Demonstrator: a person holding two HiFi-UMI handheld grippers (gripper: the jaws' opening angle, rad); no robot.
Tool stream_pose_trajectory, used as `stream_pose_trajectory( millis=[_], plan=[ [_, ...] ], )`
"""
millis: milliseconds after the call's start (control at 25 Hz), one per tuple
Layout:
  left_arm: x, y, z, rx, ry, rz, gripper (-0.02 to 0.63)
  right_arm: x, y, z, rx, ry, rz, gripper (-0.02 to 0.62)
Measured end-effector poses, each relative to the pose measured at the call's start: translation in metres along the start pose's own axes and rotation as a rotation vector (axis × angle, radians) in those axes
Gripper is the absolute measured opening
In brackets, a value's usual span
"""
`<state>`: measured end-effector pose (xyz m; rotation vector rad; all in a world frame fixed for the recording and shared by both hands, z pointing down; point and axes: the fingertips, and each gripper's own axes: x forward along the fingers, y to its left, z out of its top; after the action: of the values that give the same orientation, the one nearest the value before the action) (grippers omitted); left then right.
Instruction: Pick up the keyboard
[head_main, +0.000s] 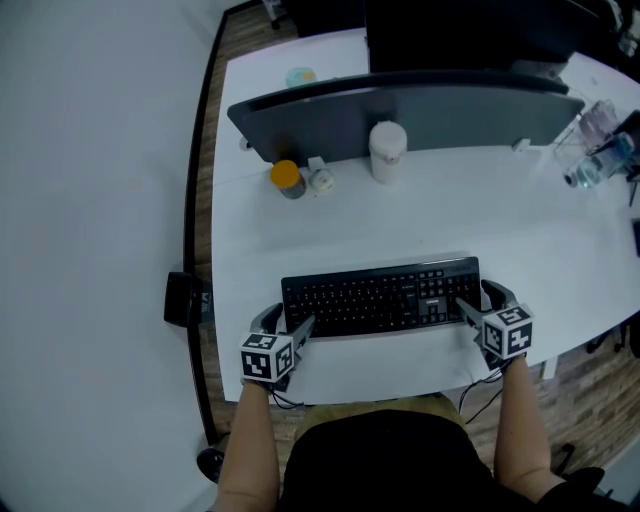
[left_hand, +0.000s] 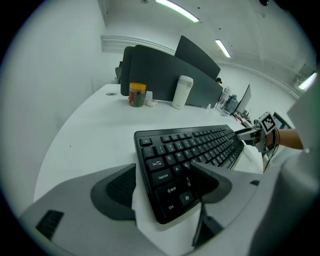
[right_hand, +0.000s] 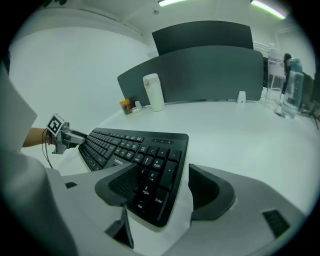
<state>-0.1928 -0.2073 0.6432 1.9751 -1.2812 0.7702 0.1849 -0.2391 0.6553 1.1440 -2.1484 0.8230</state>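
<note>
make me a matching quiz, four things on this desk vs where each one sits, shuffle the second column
1 keyboard
2 white flask
3 yellow-lidded jar
4 clear bottles

a far right of the desk
b left of the flask, by the grey divider
c between the left tool and right tool
d upright before the divider's middle

Pairs: 1-c, 2-d, 3-b, 4-a
</note>
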Motion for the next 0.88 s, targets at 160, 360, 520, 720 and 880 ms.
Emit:
stream_pose_trajectory(
  millis=[160,360,520,720,880],
  plan=[
    [0.0048,0.0018,-0.0044,-0.062,0.008,-0.029,0.348,0.0032,-0.0044,-0.0059,0.09,0.009,0.023,0.298],
    [0.0035,0.004,-0.0032,-0.074,-0.009,-0.04,0.348,0.0043,-0.0051,-0.0045,0.112,0.016,0.037,0.305],
    [0.0062,-0.0007,-0.0029,-0.062,-0.001,-0.07,0.311,0.0049,-0.0034,-0.0042,0.136,-0.012,0.048,0.302],
    [0.0081,-0.0024,-0.0022,-0.072,0.009,-0.062,0.31,0.0045,-0.0023,-0.004,0.162,-0.033,0.053,0.296],
    [0.0074,-0.0016,-0.0016,-0.075,0.003,-0.058,0.31,0.0047,-0.0015,-0.0029,0.159,-0.036,0.049,0.295]
  ],
)
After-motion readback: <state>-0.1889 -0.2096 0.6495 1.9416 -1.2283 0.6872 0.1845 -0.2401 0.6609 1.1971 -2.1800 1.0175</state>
